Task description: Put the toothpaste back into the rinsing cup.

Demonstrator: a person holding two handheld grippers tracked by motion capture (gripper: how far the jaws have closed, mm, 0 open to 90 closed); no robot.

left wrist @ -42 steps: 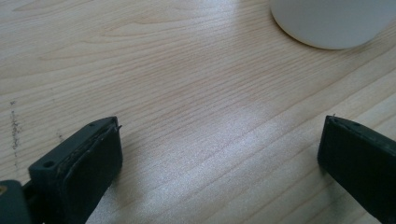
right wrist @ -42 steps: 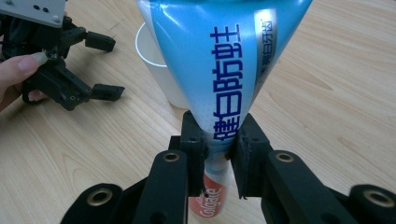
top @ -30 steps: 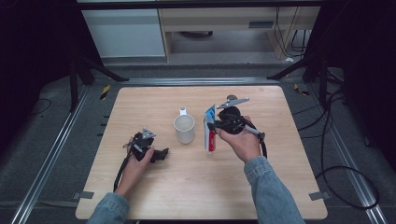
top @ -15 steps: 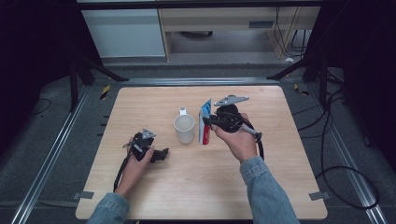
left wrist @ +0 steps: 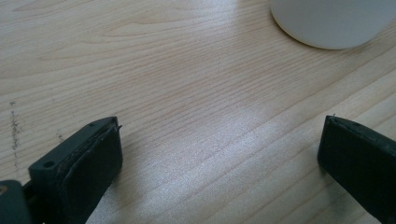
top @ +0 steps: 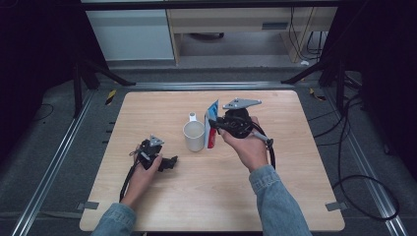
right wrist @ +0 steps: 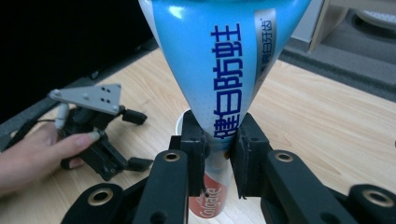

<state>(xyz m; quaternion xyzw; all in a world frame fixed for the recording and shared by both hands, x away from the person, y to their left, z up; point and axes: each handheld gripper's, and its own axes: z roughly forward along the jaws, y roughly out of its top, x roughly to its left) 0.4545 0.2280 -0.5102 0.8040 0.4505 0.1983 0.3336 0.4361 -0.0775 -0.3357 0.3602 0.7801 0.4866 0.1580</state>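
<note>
At a light wooden table, the right gripper pinches a blue, white and red toothpaste tube, holding it upright just beside a white mug, on the mug's right in the high view. In the right gripper view the two black jaws press on the toothpaste tube at its narrow lower part, where blue gives way to red; the tube's top is cut off by the upper edge of that view, and its bottom end is hidden behind the jaws, so whether it touches the table cannot be made out. The mug's rim peeps out behind the tube. The left gripper rests low on the table, well apart from the mug, in the person's left hand (its jaws are too small to read from above). The left gripper view shows them spread wide over bare wood, nothing between them, with the mug's base cut off at the top edge.
</note>
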